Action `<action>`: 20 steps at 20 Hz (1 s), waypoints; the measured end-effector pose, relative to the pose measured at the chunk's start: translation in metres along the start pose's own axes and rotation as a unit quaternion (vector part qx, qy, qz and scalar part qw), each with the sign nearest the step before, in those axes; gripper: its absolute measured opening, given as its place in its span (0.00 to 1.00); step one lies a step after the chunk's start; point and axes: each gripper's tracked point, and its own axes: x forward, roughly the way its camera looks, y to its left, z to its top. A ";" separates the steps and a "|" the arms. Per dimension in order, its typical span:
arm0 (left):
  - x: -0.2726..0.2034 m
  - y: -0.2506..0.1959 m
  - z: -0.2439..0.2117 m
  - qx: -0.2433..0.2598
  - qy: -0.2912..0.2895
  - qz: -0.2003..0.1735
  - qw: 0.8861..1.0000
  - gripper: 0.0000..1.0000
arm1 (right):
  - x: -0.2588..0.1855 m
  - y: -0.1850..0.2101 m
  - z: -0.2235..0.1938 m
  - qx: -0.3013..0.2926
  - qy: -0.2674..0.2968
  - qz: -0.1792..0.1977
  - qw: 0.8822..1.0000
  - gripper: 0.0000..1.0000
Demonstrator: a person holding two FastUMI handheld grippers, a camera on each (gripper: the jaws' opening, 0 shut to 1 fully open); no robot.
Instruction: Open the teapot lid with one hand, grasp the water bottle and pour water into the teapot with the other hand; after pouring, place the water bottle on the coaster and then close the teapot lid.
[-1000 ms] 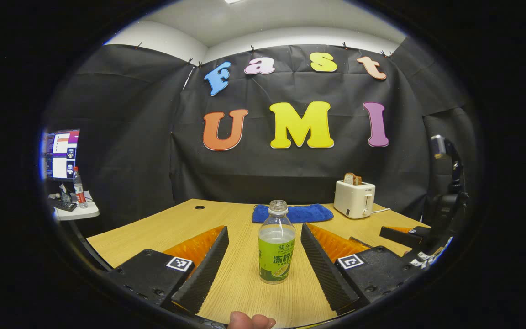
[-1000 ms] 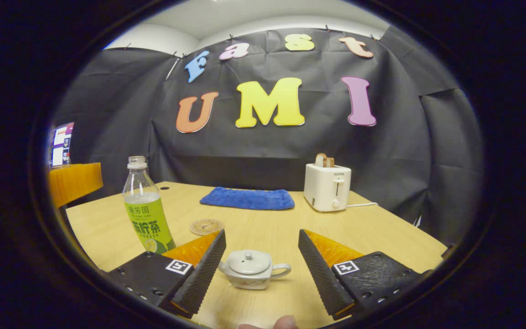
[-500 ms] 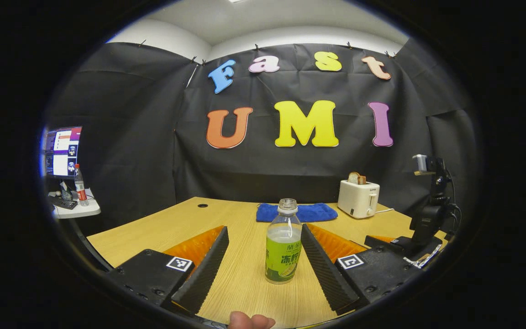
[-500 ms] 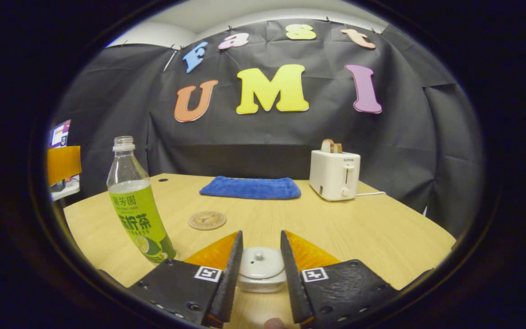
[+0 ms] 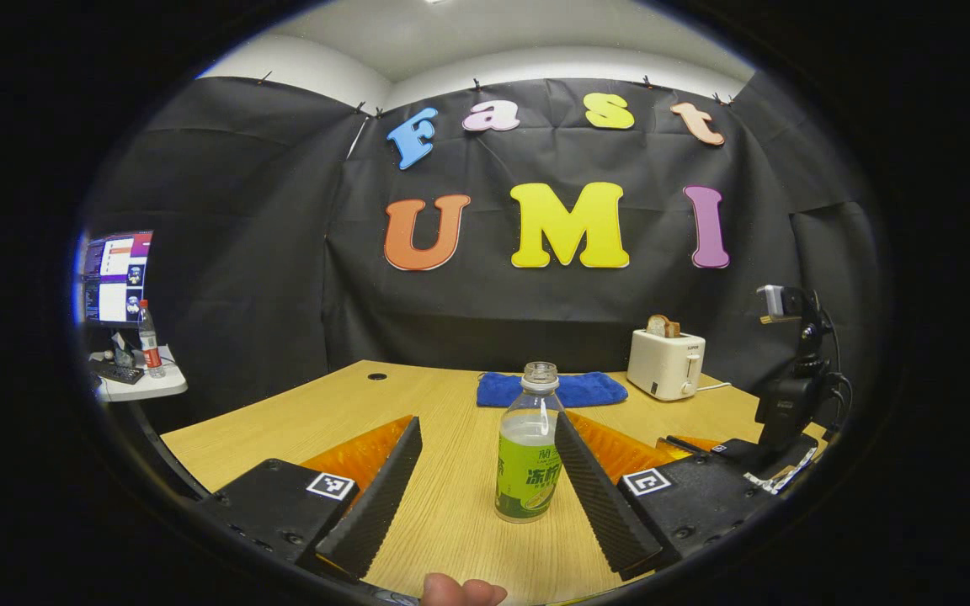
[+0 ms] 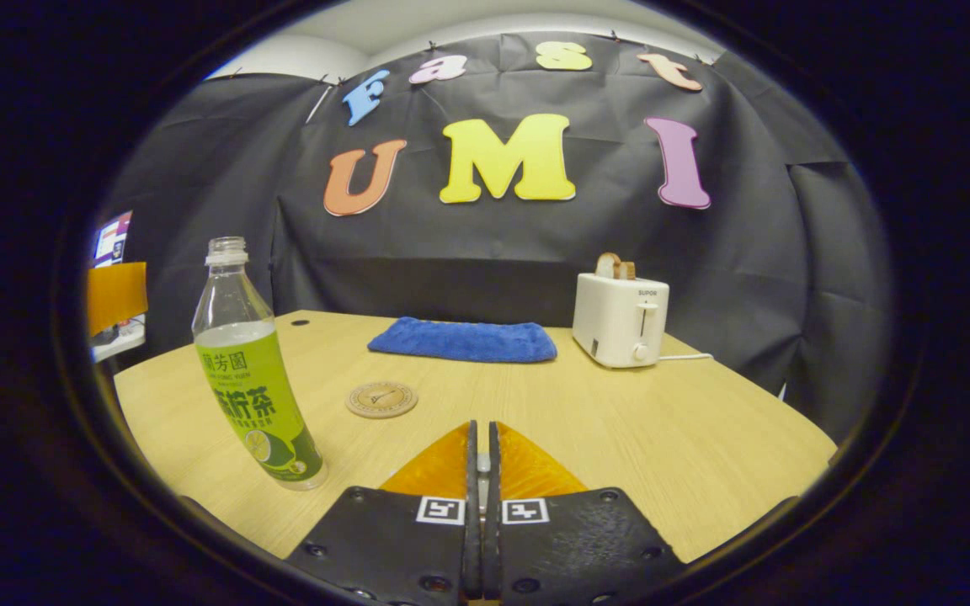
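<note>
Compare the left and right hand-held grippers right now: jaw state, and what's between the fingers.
The left hand-held gripper is wide open; the right hand-held gripper is nearly shut, leaving a thin slit. The left frames the upright water bottle, close to one finger; the right shows a sliver of something pale in its slit, too little to identify. Both point across the wooden table.

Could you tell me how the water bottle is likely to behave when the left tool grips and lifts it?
The water bottle is tall and narrow, so an off-centre nudge could tip it. It is uncapped and over half full, so tilting may spill. Its thin clear plastic will probably flex under pressure.
</note>
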 end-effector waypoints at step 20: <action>0.047 -0.041 -0.090 -0.016 0.107 -0.050 0.993 1.00 | -0.037 -0.036 0.048 0.005 -0.048 0.016 0.999 0.01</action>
